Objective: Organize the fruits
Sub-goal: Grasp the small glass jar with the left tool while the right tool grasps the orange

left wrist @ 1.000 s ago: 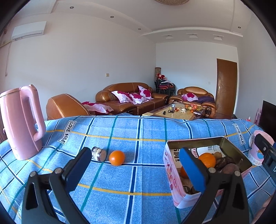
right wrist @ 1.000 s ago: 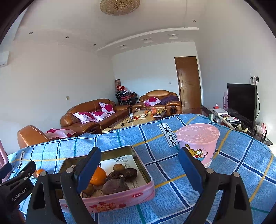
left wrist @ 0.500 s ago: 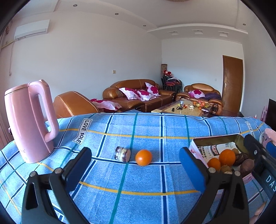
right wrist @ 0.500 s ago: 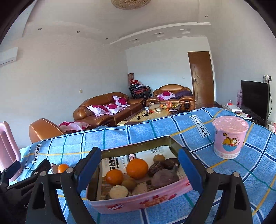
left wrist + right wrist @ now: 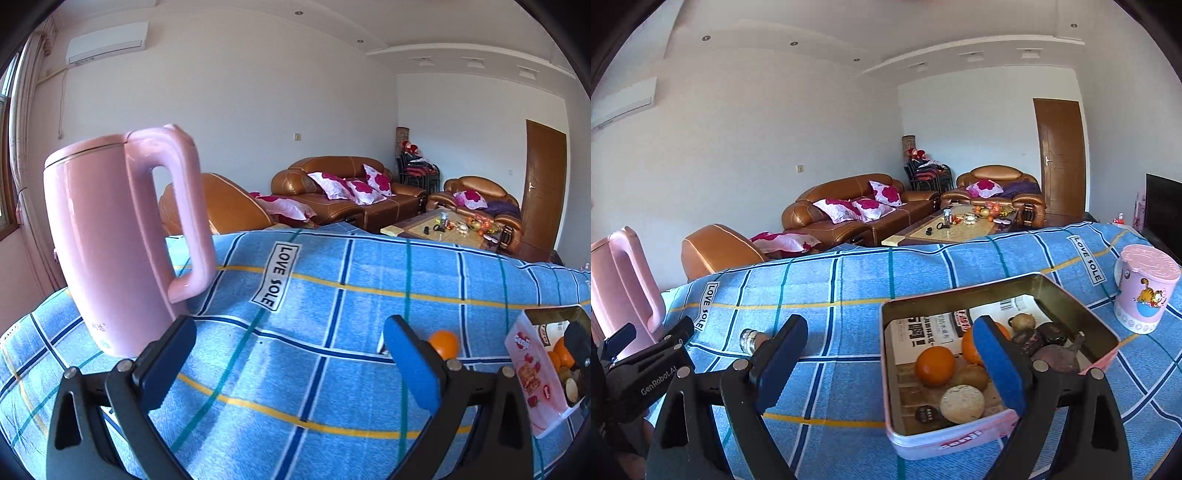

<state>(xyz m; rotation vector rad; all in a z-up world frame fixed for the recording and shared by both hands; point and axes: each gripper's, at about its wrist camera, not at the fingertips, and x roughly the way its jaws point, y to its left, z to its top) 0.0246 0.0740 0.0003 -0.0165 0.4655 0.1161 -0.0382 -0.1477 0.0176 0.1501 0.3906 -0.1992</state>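
Overhead, both claws, left (image 5: 290, 356) and right (image 5: 890, 352), gape empty above the blue checked tablecloth (image 5: 332, 280) fronting brown sofas (image 5: 846, 214).

Left gripper (image 5: 290, 354) in foreground, blue pads wide apart, nothing between them. Below: blue checked cloth (image 5: 332, 280) with "LOVE SOLE" label. Pink kettle (image 5: 110, 240) upright on cloth at left, handle facing right, just behind left pad. Loose orange (image 5: 445, 343) on cloth, partly hidden behind right finger. Pink tin (image 5: 532, 373) at right edge, holding oranges and darker items. Brown sofas (image 5: 343, 192) and coffee table behind.
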